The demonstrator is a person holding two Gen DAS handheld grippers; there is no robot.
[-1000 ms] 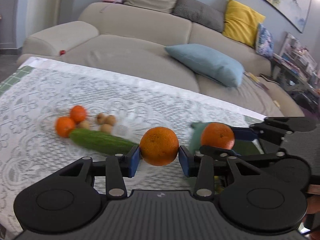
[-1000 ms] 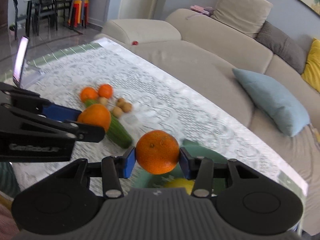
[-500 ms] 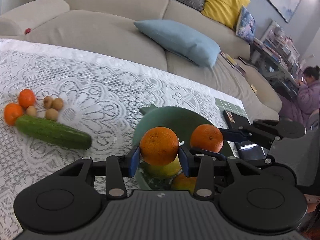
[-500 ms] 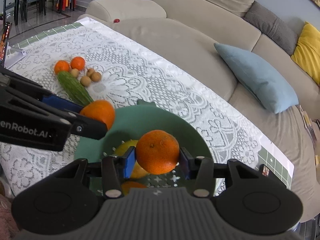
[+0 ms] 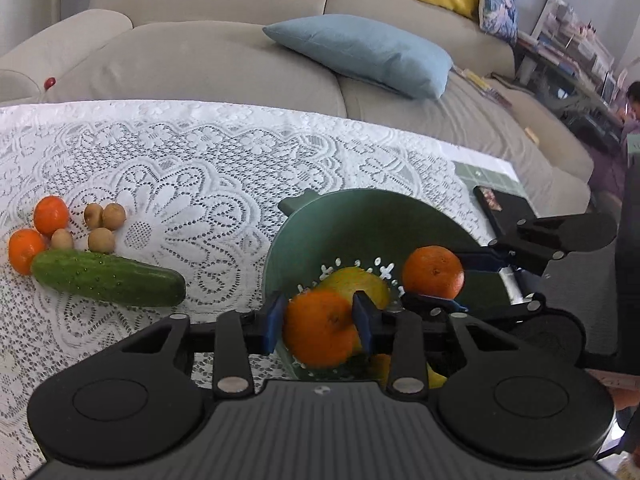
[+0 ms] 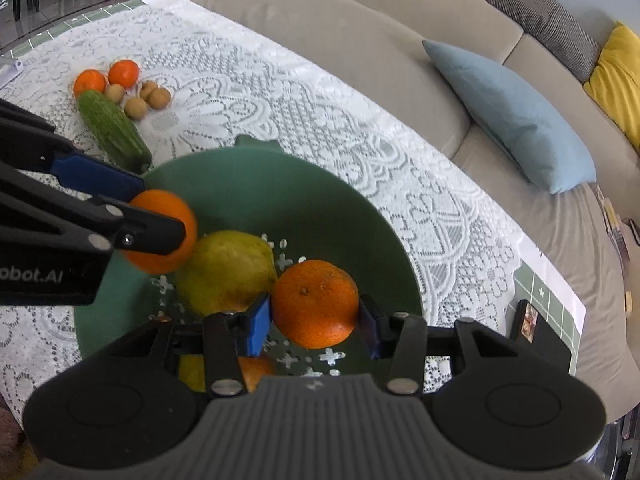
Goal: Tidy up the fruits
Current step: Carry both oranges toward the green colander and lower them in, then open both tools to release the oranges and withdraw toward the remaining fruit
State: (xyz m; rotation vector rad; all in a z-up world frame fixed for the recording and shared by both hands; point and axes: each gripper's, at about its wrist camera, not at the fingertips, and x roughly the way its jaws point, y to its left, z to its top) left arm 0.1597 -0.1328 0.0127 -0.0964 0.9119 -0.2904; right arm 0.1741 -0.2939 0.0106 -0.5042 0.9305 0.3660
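Note:
My left gripper (image 5: 320, 322) is shut on an orange (image 5: 320, 330) and holds it over the near rim of a green colander bowl (image 5: 360, 216). My right gripper (image 6: 316, 318) is shut on a second orange (image 6: 316, 304) inside the same bowl (image 6: 260, 176), just above its floor. A yellow-green pear (image 6: 226, 270) lies in the bowl between the two oranges, with more fruit partly hidden under the right gripper. The left gripper's orange (image 6: 164, 232) also shows in the right wrist view, and the right gripper's orange (image 5: 434, 272) in the left wrist view.
On the lace tablecloth (image 5: 200, 168) to the left lie a cucumber (image 5: 108, 278), two small oranges (image 5: 50, 214) and several small brown fruits (image 5: 102, 228). A dark phone (image 5: 494, 202) lies right of the bowl. A beige sofa with a blue cushion (image 5: 360, 54) stands behind the table.
Both grippers have carried their oranges rightward from beside the cucumber to the bowl and lowered them into it. Both stay shut on their oranges.

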